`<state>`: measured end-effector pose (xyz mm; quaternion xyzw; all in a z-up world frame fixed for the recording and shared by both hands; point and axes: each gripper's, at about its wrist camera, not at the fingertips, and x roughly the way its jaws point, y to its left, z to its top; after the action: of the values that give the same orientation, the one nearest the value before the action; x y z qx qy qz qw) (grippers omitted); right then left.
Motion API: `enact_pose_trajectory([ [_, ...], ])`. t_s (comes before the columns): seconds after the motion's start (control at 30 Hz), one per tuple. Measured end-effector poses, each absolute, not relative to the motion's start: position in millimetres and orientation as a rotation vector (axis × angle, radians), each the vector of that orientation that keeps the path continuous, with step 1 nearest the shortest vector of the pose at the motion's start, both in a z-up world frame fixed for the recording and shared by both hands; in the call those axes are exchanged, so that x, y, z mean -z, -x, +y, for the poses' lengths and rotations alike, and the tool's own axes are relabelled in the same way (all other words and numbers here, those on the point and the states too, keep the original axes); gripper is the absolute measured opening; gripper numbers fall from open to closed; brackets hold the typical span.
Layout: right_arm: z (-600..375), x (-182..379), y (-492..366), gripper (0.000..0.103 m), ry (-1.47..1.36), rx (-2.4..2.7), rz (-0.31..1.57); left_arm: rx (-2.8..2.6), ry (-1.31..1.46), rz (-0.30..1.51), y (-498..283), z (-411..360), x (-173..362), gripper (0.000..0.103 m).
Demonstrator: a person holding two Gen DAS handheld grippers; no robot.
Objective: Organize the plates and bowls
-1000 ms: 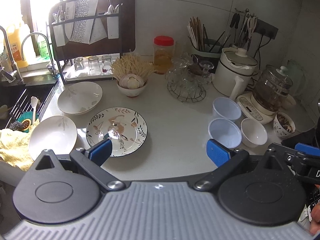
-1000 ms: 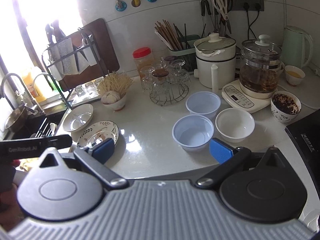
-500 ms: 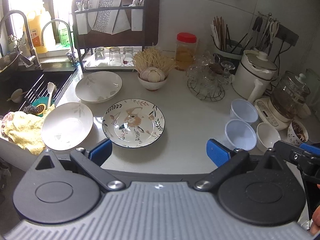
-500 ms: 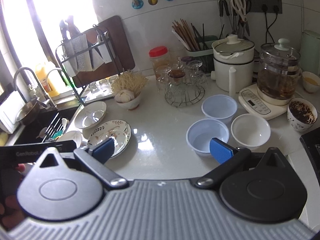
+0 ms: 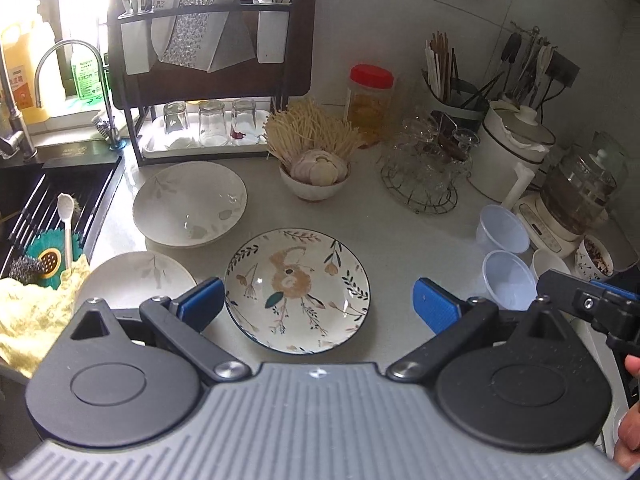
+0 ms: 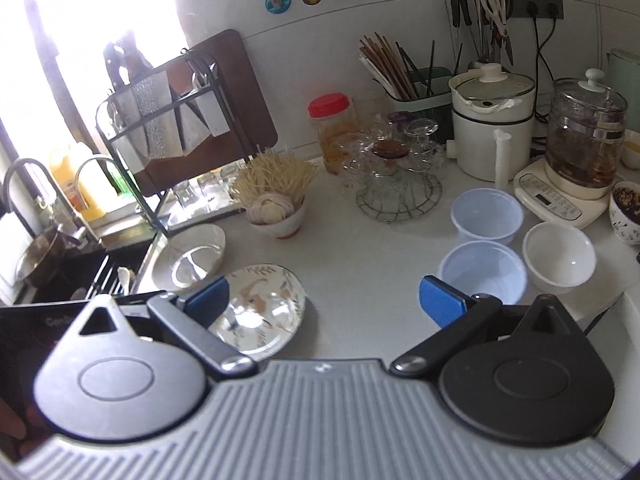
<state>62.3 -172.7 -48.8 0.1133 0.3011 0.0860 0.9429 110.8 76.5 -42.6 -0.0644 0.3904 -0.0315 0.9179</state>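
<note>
On the pale counter the floral plate sits between the wide-spread, empty fingers of the left gripper, two white plates at its ten o'clock, while the right gripper, equally wide, hovers with three bowls, seemingly plastic, at two o'clock.

Floral plate, pale-blue bowls
</note>
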Motion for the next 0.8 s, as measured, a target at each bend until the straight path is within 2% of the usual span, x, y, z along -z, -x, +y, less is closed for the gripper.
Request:
enact_pose_trajectory([
  [0.8, 4.1, 77.5, -130.8, 0.103, -0.333, -0.182, 0.731, 0.107, 0.092, 0.886, -188.7, 286.1, 81.4, 0.102],
])
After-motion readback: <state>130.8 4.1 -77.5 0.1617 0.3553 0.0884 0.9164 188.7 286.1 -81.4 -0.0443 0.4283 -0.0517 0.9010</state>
